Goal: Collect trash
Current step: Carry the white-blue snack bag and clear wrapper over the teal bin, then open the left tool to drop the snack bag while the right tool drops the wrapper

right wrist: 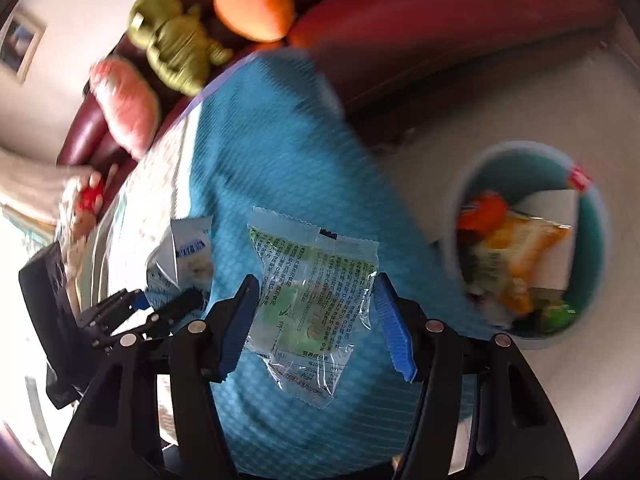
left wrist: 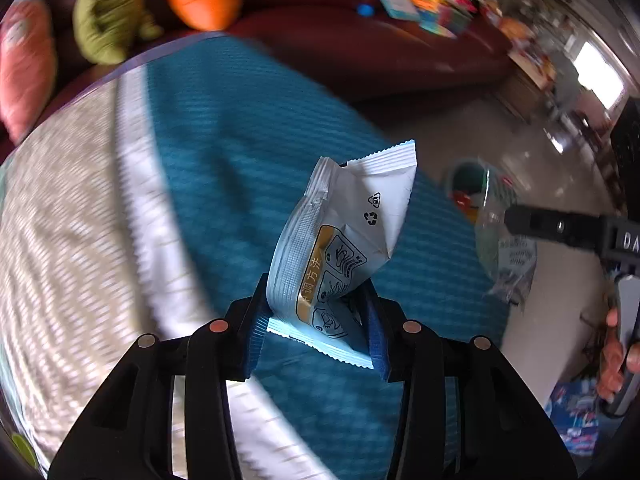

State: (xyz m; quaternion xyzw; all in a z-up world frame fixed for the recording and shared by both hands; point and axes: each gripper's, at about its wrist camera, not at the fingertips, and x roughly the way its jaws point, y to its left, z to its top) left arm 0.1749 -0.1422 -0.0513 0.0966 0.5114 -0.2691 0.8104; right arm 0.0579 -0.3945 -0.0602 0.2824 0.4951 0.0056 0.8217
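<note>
My left gripper (left wrist: pixel 316 328) is shut on a white and light-blue snack wrapper (left wrist: pixel 344 232) with a yellow label, which sticks up above the blue tablecloth (left wrist: pixel 240 152). My right gripper (right wrist: pixel 316 320) is shut on a clear wrapper (right wrist: pixel 316 300) with green print, its edges pinched between the blue pads. A round trash bin (right wrist: pixel 528 172) with a teal inside stands on the floor at the right, with orange and yellow packets in it. In the left wrist view the bin (left wrist: pixel 466 178) shows blurred behind the right gripper (left wrist: pixel 512 220). In the right wrist view the left gripper (right wrist: pixel 160 304) is at the left with its wrapper (right wrist: pixel 180 256).
A dark red sofa (right wrist: pixel 420 28) runs behind the table, with an orange plush (right wrist: pixel 252 4), a green plush (right wrist: pixel 176 52) and a pink cushion (right wrist: pixel 124 104) on it. A person's hand (left wrist: pixel 616 352) grips the right handle. Pale floor (right wrist: pixel 540 380) surrounds the bin.
</note>
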